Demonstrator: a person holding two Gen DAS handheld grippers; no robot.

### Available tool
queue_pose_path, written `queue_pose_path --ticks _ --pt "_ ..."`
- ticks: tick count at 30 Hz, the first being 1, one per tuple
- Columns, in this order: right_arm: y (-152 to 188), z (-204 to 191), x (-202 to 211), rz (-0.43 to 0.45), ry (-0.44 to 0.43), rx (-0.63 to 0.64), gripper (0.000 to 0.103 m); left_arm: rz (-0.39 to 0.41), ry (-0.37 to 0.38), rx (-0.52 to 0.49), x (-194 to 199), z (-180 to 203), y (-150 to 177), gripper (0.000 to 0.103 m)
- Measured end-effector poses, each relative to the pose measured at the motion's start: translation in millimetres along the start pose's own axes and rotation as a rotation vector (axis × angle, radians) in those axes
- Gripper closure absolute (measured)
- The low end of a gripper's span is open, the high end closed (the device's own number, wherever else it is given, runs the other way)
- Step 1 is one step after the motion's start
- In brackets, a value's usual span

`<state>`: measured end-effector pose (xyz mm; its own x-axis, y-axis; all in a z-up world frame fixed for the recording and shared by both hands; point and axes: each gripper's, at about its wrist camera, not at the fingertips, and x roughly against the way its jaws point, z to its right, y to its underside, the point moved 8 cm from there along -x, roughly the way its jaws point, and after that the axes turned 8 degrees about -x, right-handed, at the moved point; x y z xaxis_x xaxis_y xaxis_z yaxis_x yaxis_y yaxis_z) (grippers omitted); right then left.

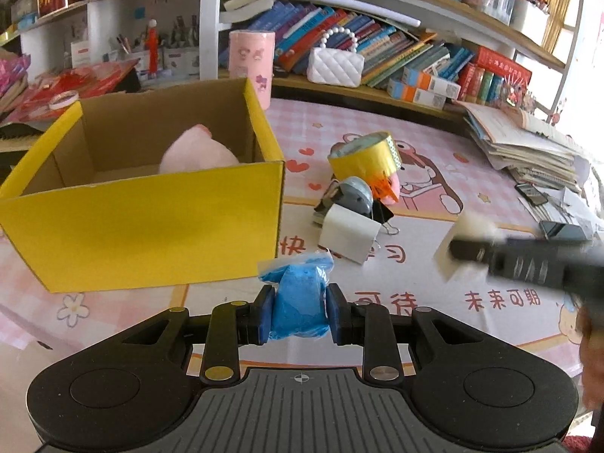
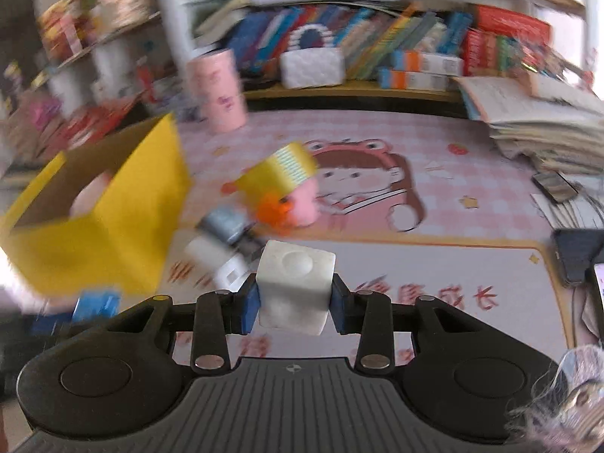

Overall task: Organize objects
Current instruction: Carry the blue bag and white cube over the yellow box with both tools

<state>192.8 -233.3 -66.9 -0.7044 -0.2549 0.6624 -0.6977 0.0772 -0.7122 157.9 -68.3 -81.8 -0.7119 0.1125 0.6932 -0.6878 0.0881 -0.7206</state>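
My left gripper (image 1: 300,304) is shut on a blue plastic-wrapped packet (image 1: 298,287), held just right of the near corner of the yellow cardboard box (image 1: 151,226). A pink plush (image 1: 196,151) lies inside the box. My right gripper (image 2: 295,296) is shut on a white foam cube (image 2: 294,275) with a round dent on top, above the pink mat. In the left wrist view it shows as a blurred black finger (image 1: 502,256) at the right. Between them lies a pile: a yellow tape roll (image 1: 364,158), a grey round item (image 1: 355,192), a white block (image 1: 349,232) and a binder clip (image 1: 387,221).
A pink cylinder (image 1: 251,64) and a white quilted handbag (image 1: 336,64) stand at the back under shelves of books. A stack of papers (image 1: 528,143) and phones (image 1: 532,194) fill the right side. The pink cartoon mat (image 2: 453,264) covers the table.
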Motion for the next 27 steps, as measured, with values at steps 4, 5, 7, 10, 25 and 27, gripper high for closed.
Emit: queue_pose_path --ticks 4,5,7,10,25,27 --pt "17 -29 5 -0.027 -0.02 0.101 0.068 0.018 0.016 -0.018 8 -3 5 0.076" --pt "20 -35 7 -0.026 -0.023 0.117 0.068 0.021 0.019 -0.018 11 -4 7 0.076" --pt "24 -42 10 -0.027 -0.023 0.136 0.068 0.025 0.022 -0.014 16 -9 11 0.076" --pt "31 -52 14 -0.034 -0.021 0.144 0.068 0.035 0.017 0.0 25 -21 16 0.076" --pt "64 -119 30 -0.051 -0.048 0.204 0.068 0.065 -0.001 0.038 66 -72 45 0.076" --pt "67 -128 33 -0.049 -0.054 0.214 0.068 0.071 -0.007 0.046 72 -80 48 0.076"
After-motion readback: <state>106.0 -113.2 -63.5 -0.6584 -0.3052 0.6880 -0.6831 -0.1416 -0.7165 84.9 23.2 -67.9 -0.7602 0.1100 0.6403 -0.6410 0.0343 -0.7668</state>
